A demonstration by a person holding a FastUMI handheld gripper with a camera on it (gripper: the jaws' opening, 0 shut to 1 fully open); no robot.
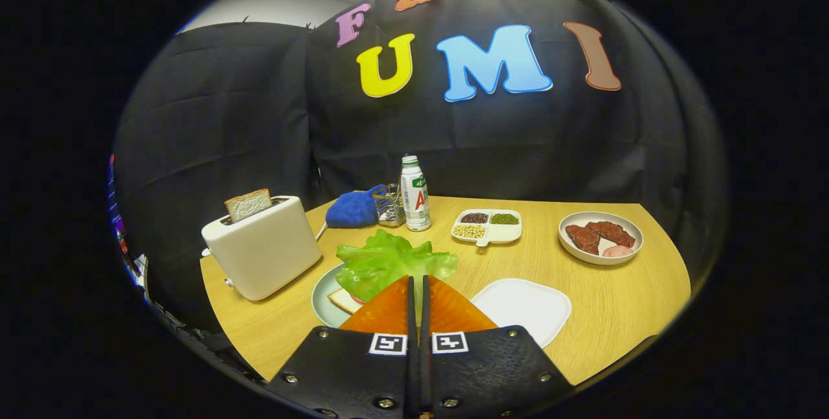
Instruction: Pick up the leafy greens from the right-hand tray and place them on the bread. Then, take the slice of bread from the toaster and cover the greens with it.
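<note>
My gripper (pixel 418 280) is shut on the leafy greens (pixel 388 263), a bright green lettuce leaf that spreads out just ahead of the fingertips. The leaf hangs over a pale green plate (pixel 322 299) holding a slice of bread (pixel 343 301), whose corner shows under the leaf to the left of the fingers. A white toaster (pixel 262 247) stands left of the plate with a second slice of bread (pixel 248 204) sticking up from its slot. The white tray (pixel 523 307) to the right of the fingers is bare.
Beyond the greens stand a water bottle (pixel 414 193), a small metal rack (pixel 390 205) and a blue cloth (pixel 353 210). A white divided dish (pixel 488 226) holds beans. A round plate (pixel 601 237) with meat slices sits at the far right of the wooden table (pixel 622 302).
</note>
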